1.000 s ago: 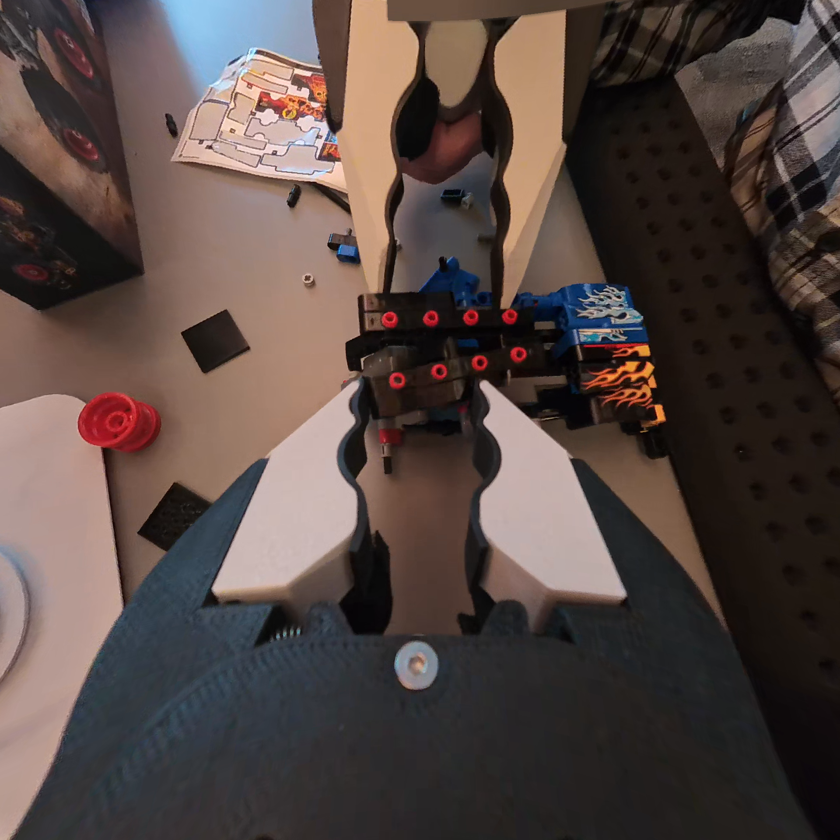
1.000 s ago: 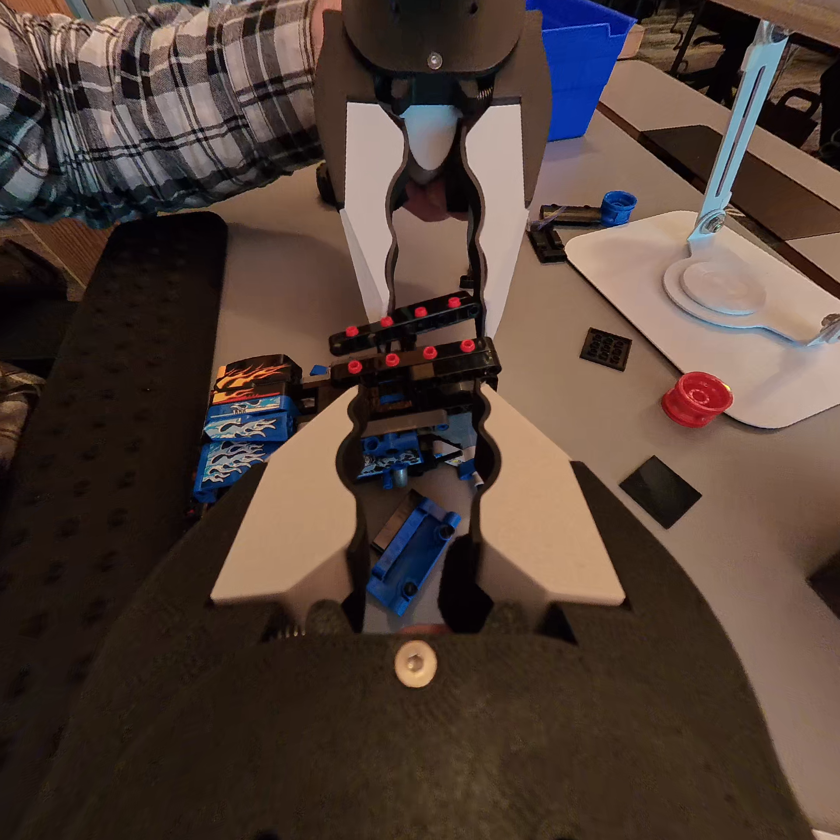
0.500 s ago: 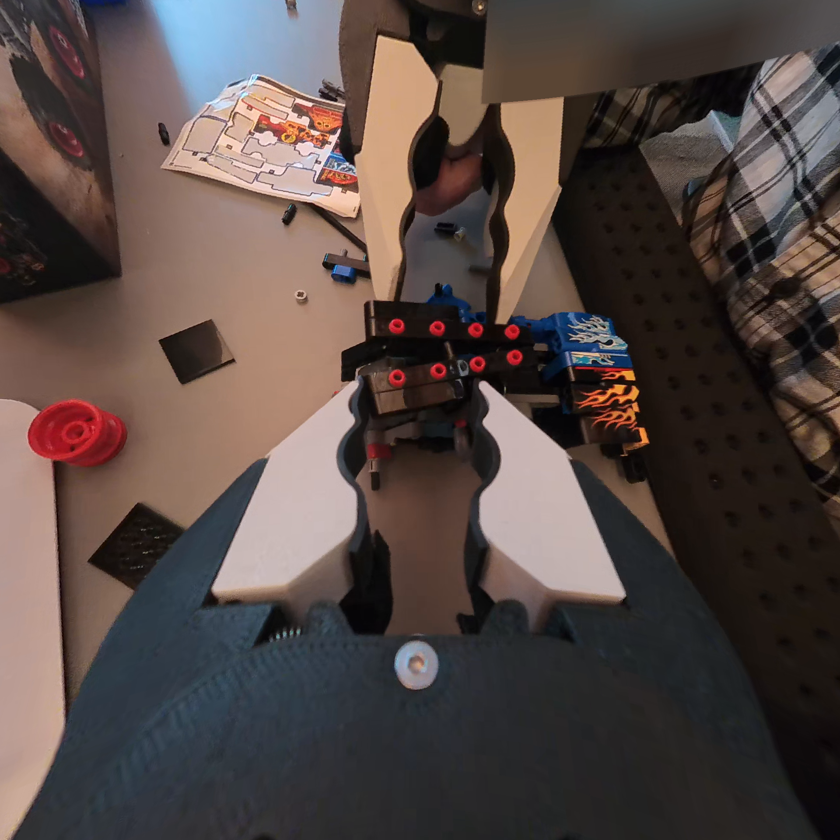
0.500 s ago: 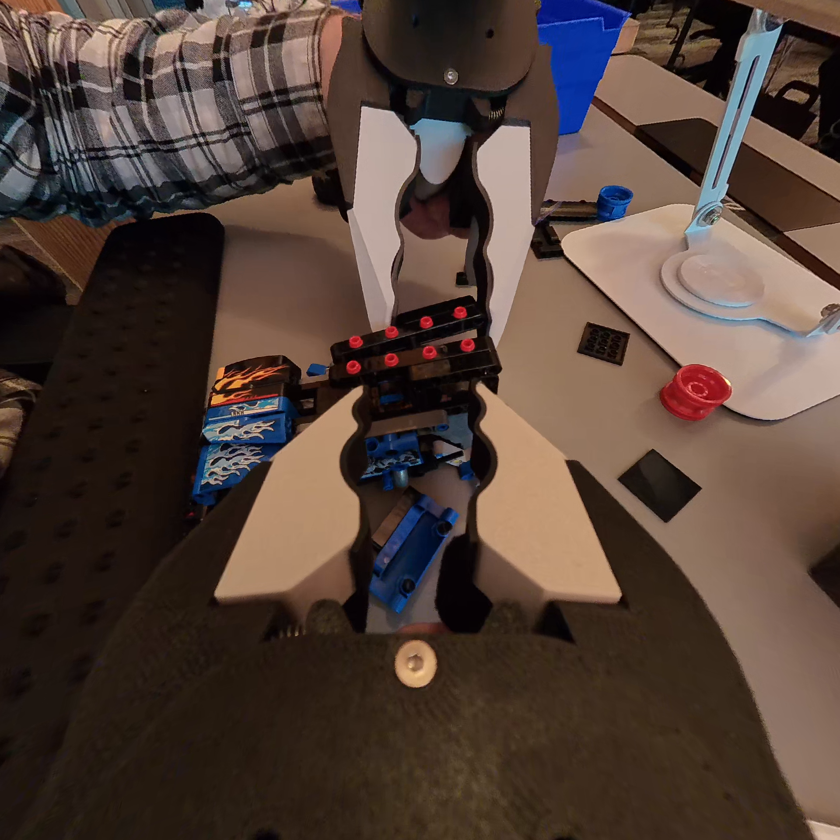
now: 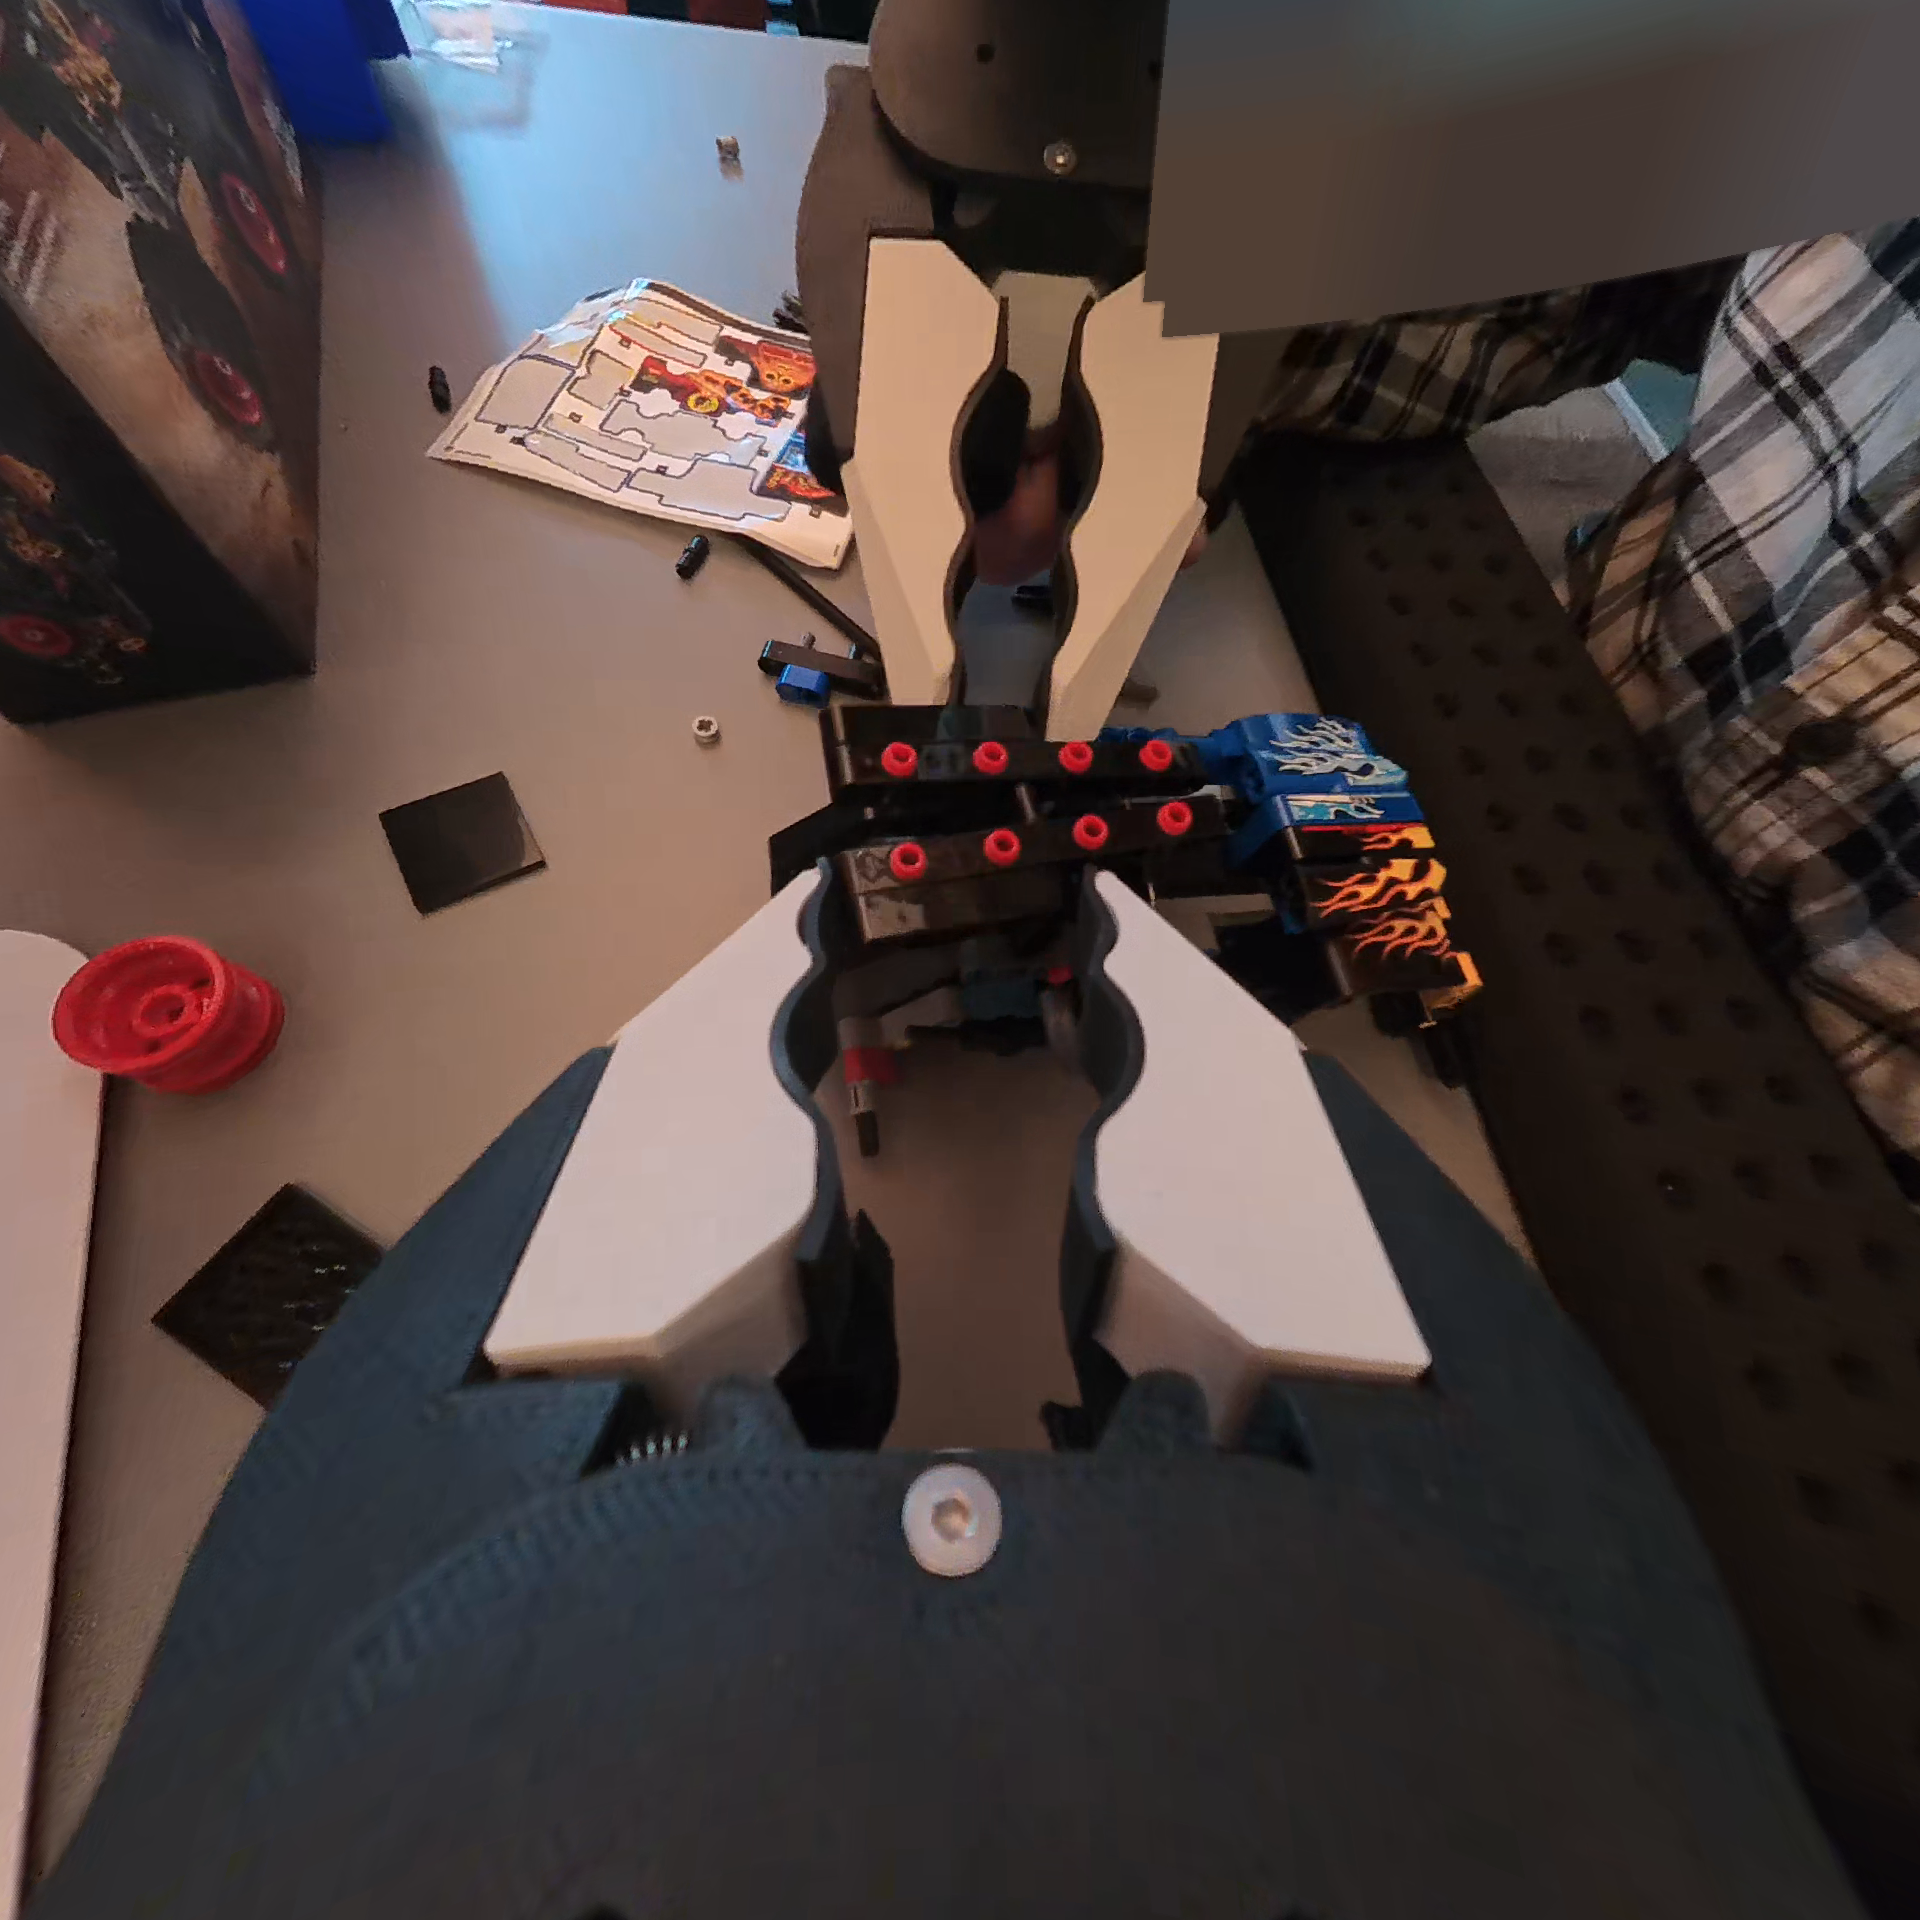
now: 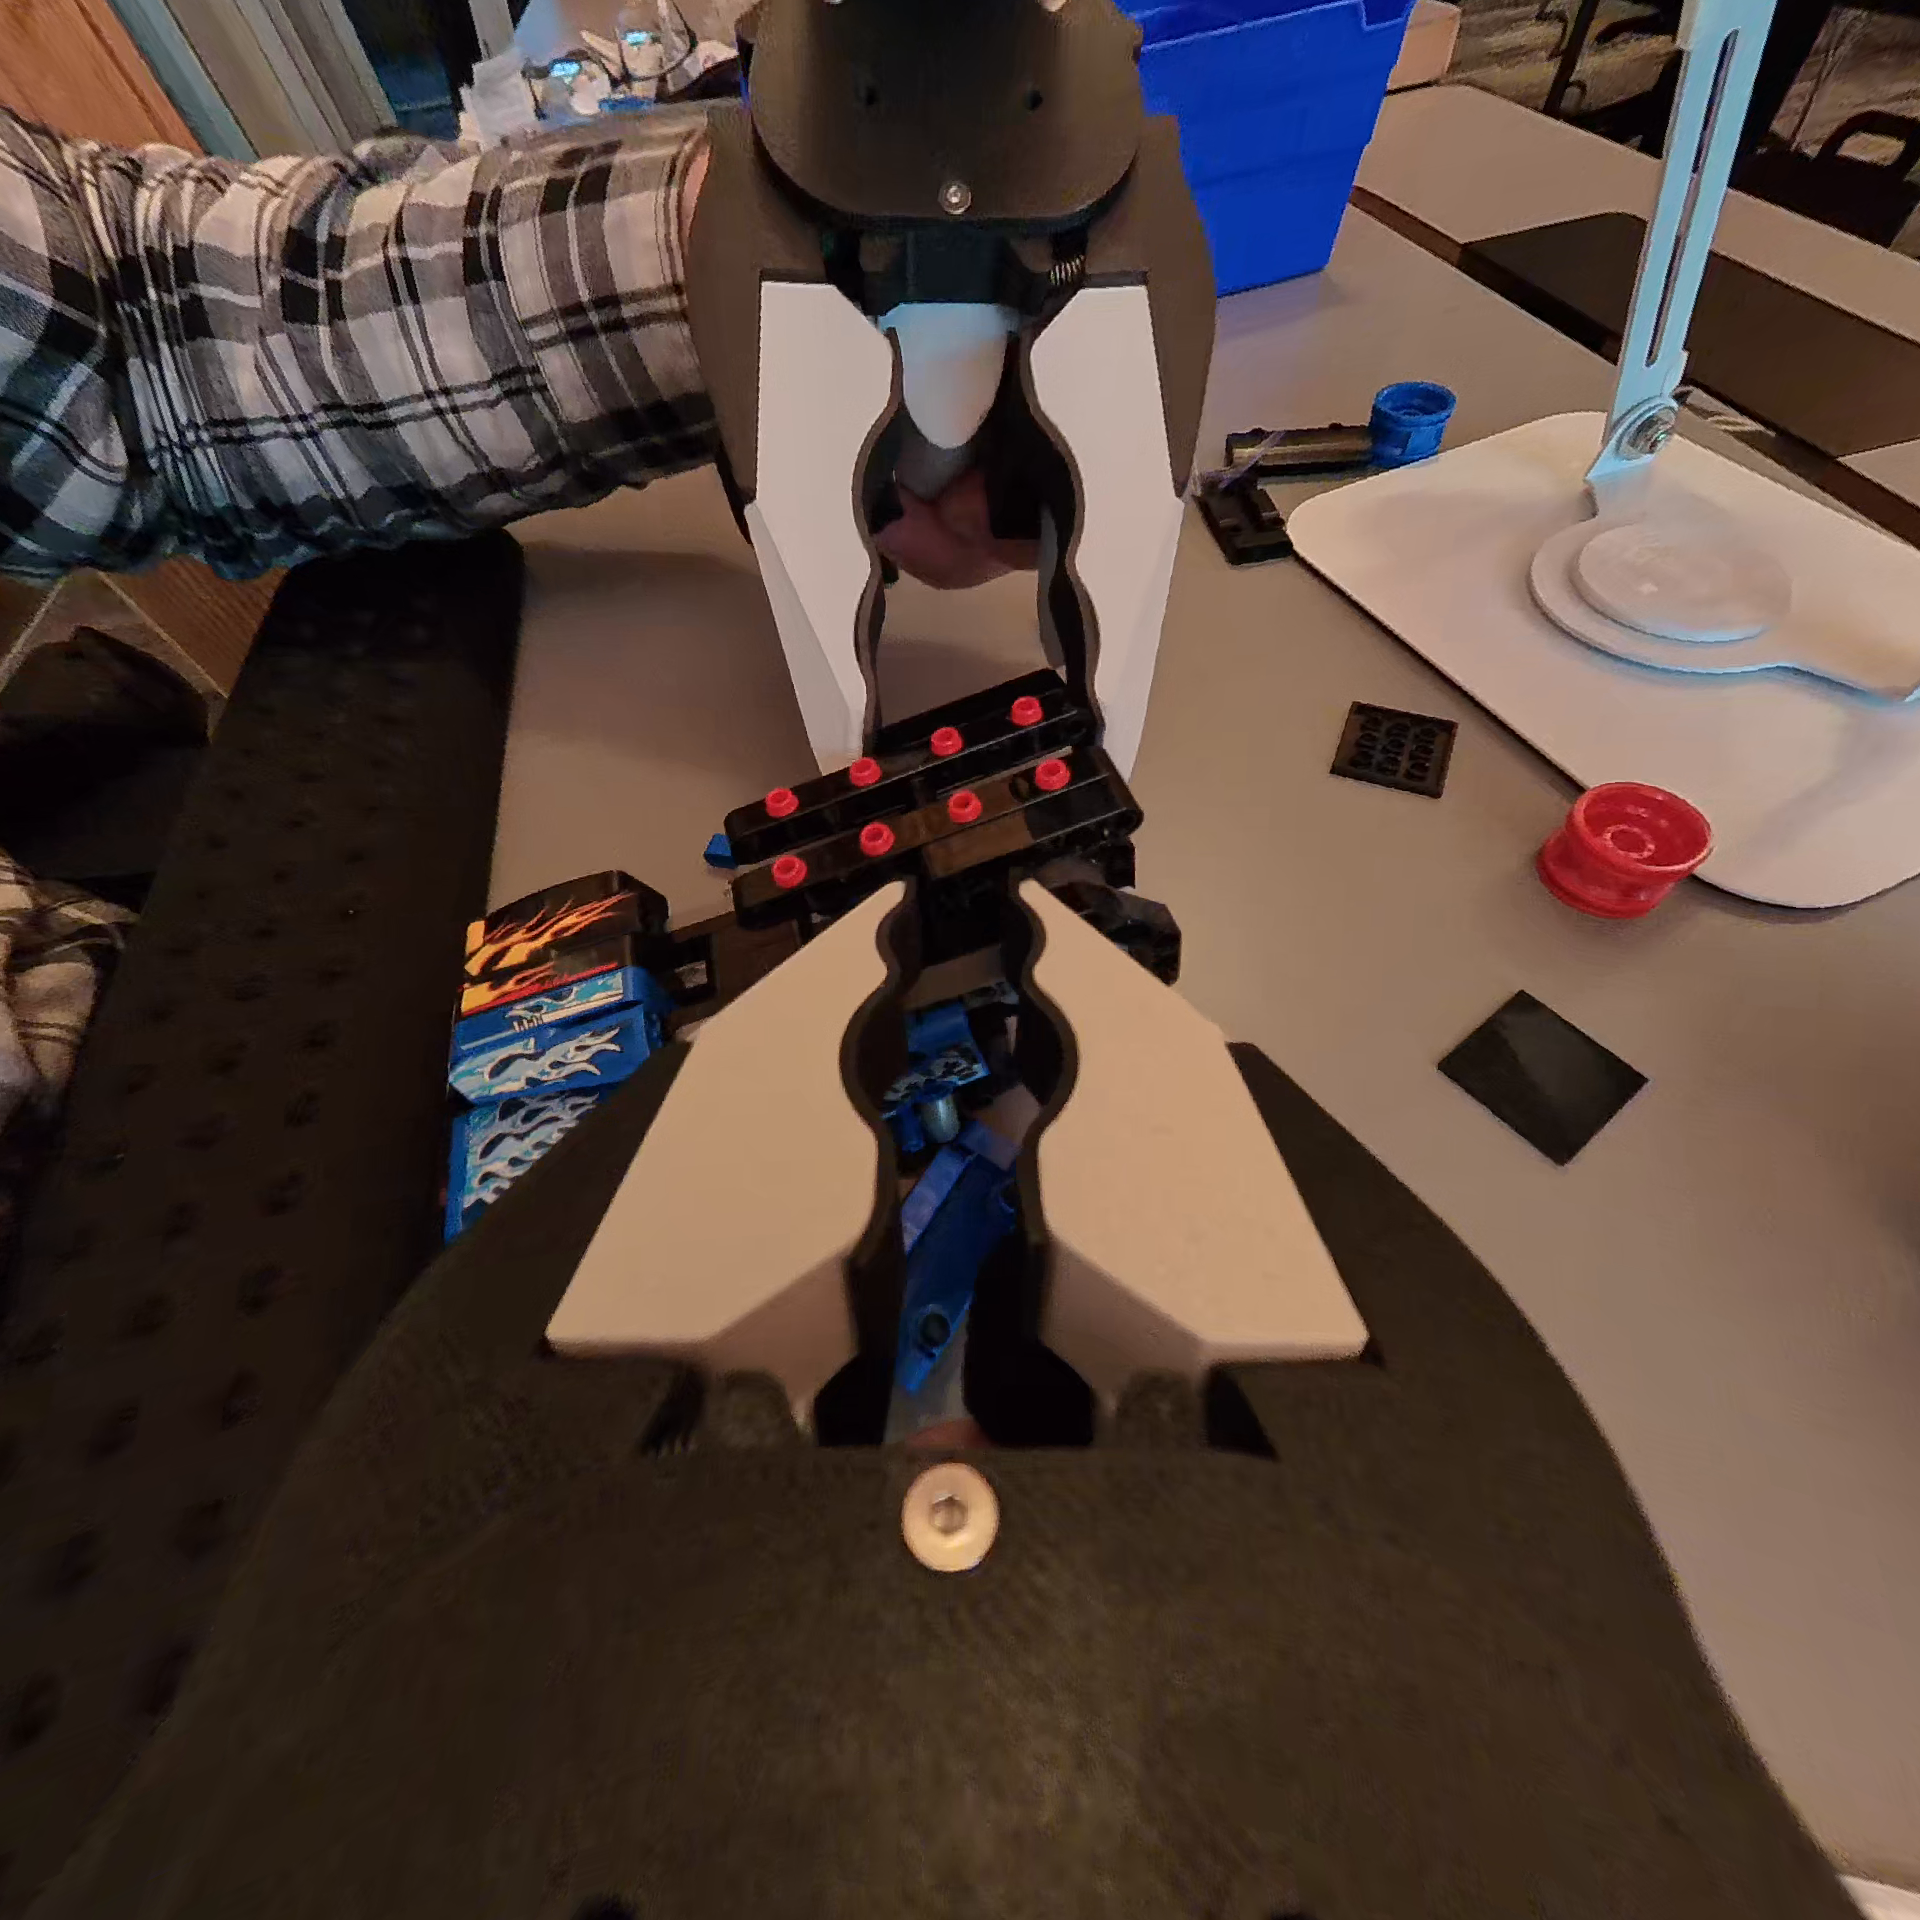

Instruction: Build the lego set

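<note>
The lego model (image 5: 1039,831) is a black chassis with two rows of red pins and blue and black flame-printed panels (image 5: 1361,904) at one end. It is held over the grey table between both grippers, which face each other. My left gripper (image 5: 956,894) is shut on the near black beam block. My right gripper (image 6: 961,894) is shut narrowly on a black part at the other side of the model (image 6: 935,821). The right gripper (image 5: 1003,696) shows opposite in the left wrist view, and the left gripper (image 6: 977,727) in the right wrist view. A loose blue piece (image 6: 956,1226) lies under the right gripper.
A red wheel (image 5: 166,1013) lies by a white stand base (image 6: 1558,623). Black square tiles (image 5: 462,842) and a studded plate (image 5: 265,1288) lie on the table. A sticker sheet (image 5: 644,416), the set's box (image 5: 135,364), a black perforated mat (image 5: 1662,935) and a blue bin (image 6: 1268,135) surround the work spot. Left and right tips are no more than a few centimetres apart. My right gripper's tips are some 8 cm from the loose blue piece (image 6: 956,1226).
My right gripper's jaws have narrowed onto the model. The two rows of red pins have come closer together. Both grippers have tilted up and back, so more of the table shows.
</note>
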Motion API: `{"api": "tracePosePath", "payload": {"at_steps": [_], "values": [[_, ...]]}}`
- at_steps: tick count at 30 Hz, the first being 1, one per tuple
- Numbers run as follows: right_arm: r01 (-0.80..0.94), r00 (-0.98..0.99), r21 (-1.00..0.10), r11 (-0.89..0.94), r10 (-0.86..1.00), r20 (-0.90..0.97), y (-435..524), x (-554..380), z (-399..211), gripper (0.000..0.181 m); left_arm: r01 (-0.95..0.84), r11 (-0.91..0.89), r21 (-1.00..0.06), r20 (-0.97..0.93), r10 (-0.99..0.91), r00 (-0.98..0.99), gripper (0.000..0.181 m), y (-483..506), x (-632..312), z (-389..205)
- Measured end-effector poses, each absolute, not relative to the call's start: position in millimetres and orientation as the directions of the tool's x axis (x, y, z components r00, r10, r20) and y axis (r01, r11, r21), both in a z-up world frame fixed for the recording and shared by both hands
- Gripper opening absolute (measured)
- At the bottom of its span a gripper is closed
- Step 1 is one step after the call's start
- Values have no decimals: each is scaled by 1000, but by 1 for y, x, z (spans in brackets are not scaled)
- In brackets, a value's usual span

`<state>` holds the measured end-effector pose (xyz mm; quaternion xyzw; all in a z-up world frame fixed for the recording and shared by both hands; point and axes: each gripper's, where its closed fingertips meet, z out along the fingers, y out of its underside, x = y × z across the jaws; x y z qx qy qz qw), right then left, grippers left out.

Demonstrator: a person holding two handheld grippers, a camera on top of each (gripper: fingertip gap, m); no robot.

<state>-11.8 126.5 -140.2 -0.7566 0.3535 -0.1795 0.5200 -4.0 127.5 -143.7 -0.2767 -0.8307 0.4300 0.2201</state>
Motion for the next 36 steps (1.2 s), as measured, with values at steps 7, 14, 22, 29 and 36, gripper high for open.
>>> {"api": "tracePosePath", "payload": {"at_steps": [7, 14, 22, 29, 36], "values": [[-352, 668, -918, -182, -736, -111, 124, -10, -140, 11, 214, 436, -874, 101, 594, -798, 42, 124, -2, -142], [-331, 680, -924, -194, -728, -91, 124, -10, -140, 11, 208, 431, -878, 115, 612, -782, 42, 123, -2, -142], [-317, 681, -919, -232, -731, -50, 125, -10, -140, 10, 313, 507, -803, 82, 615, -784, 41, 125, -2, -144], [-317, 677, -915, -252, -735, -32, 125, -10, -140, 9, 260, 545, -797, 162, 608, -777, 40, 125, -3, -144], [-310, 678, -910, -274, -735, -10, 125, -10, -140, 9, 199, 572, -796, 258, 617, -744, 39, 125, -5, -145]]}}
